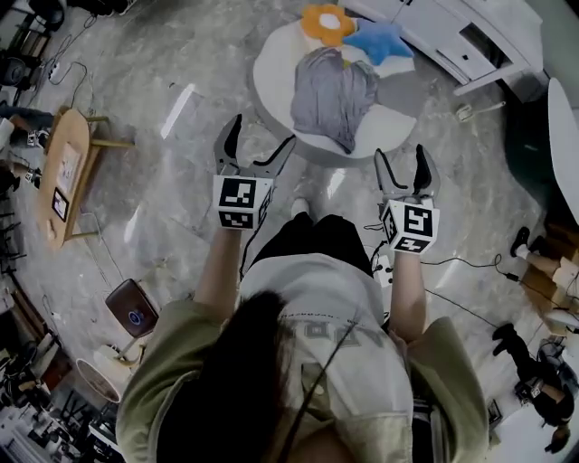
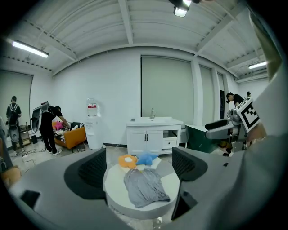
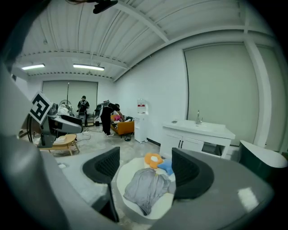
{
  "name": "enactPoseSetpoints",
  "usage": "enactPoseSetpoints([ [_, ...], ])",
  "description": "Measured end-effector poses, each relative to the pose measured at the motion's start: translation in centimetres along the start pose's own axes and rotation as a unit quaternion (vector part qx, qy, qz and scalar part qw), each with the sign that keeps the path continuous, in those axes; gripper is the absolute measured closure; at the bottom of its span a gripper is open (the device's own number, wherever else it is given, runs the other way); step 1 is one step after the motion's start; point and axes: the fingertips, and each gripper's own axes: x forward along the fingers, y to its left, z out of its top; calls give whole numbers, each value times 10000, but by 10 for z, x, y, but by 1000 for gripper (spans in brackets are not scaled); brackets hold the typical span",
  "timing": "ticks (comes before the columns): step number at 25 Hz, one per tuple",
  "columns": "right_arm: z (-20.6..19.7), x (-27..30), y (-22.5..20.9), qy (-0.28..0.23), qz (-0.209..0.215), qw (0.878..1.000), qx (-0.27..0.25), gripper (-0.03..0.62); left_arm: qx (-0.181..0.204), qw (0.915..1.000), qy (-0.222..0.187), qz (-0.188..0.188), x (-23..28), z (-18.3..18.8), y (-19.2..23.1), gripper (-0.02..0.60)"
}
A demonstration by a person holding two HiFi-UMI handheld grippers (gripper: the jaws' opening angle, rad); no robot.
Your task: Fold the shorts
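Grey shorts (image 1: 332, 96) lie spread on a round white table (image 1: 271, 86), also seen as shorts (image 2: 145, 187) in the left gripper view and shorts (image 3: 146, 187) in the right gripper view. My left gripper (image 1: 255, 155) hangs open just short of the table's near-left edge. My right gripper (image 1: 404, 170) is open too, near the table's near-right edge. Nothing sits between either pair of jaws. Both are held apart from the shorts.
An orange flower cushion (image 1: 327, 22) and a blue star cushion (image 1: 378, 41) lie at the table's far side. A white cabinet with a sink (image 2: 153, 134) stands behind. A low wooden table (image 1: 65, 172) is at the left. Cables cross the floor; other people stand far off.
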Motion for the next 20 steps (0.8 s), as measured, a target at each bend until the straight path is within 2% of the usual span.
enactPoseSetpoints([
  [4, -12, 27, -9, 226, -69, 9997, -30, 241, 183, 9994, 268, -144, 34, -12, 10, 147],
  [11, -38, 79, -32, 637, 74, 9978, -187, 240, 354, 9963, 747, -251, 92, -27, 18, 147],
  [20, -85, 136, -38, 1310, 346, 9905, -254, 241, 532, 9878, 1392, -455, 155, -47, 35, 147],
])
